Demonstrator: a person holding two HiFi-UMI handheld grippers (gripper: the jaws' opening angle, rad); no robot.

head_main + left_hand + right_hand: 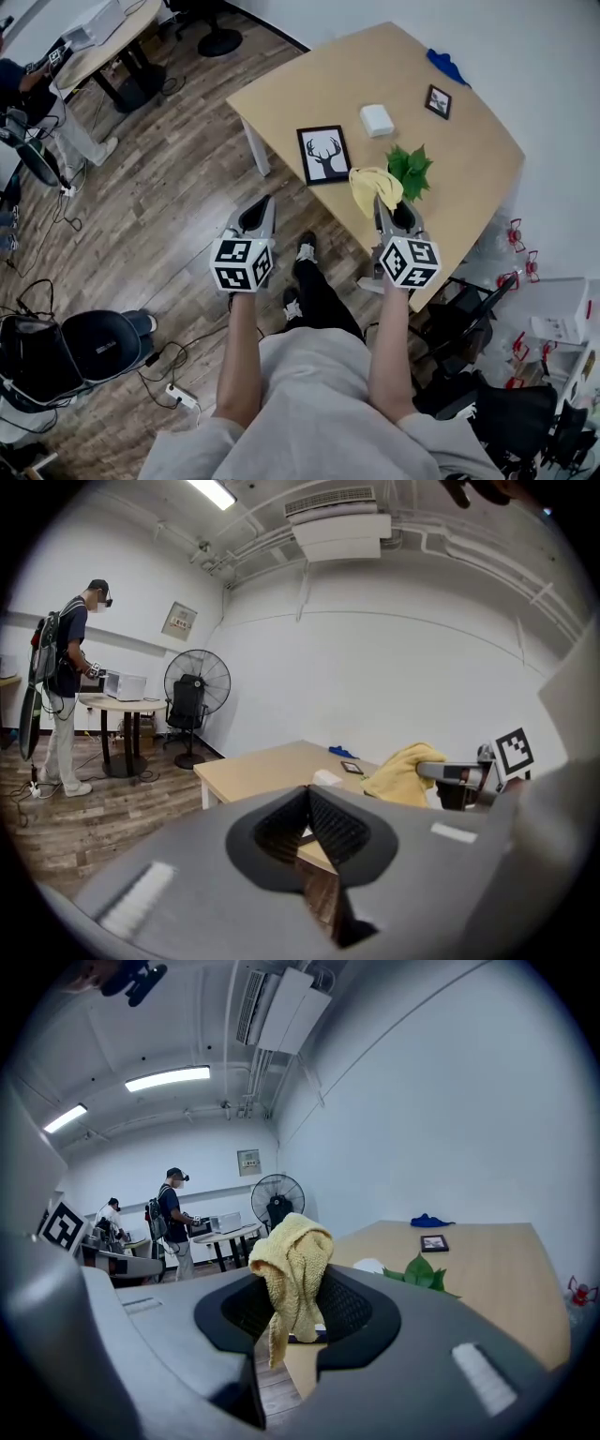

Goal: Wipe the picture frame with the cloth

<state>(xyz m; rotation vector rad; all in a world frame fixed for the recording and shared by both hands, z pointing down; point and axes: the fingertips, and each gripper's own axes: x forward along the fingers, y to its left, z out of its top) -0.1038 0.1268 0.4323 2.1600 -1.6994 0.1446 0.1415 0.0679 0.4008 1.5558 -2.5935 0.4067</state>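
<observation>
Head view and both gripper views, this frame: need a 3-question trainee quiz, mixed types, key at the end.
1. True or false: the left gripper clamps the yellow terry cloth.
2. What does the large black-framed picture on the light wooden table show? A) a deer head B) a boat C) a flower
3. Fill in: the sprig of green leaves lies nearest the ___ gripper.

Key
1. False: the right gripper is shut on the cloth; the left gripper's jaws are together with nothing between them.
2. A
3. right
</observation>
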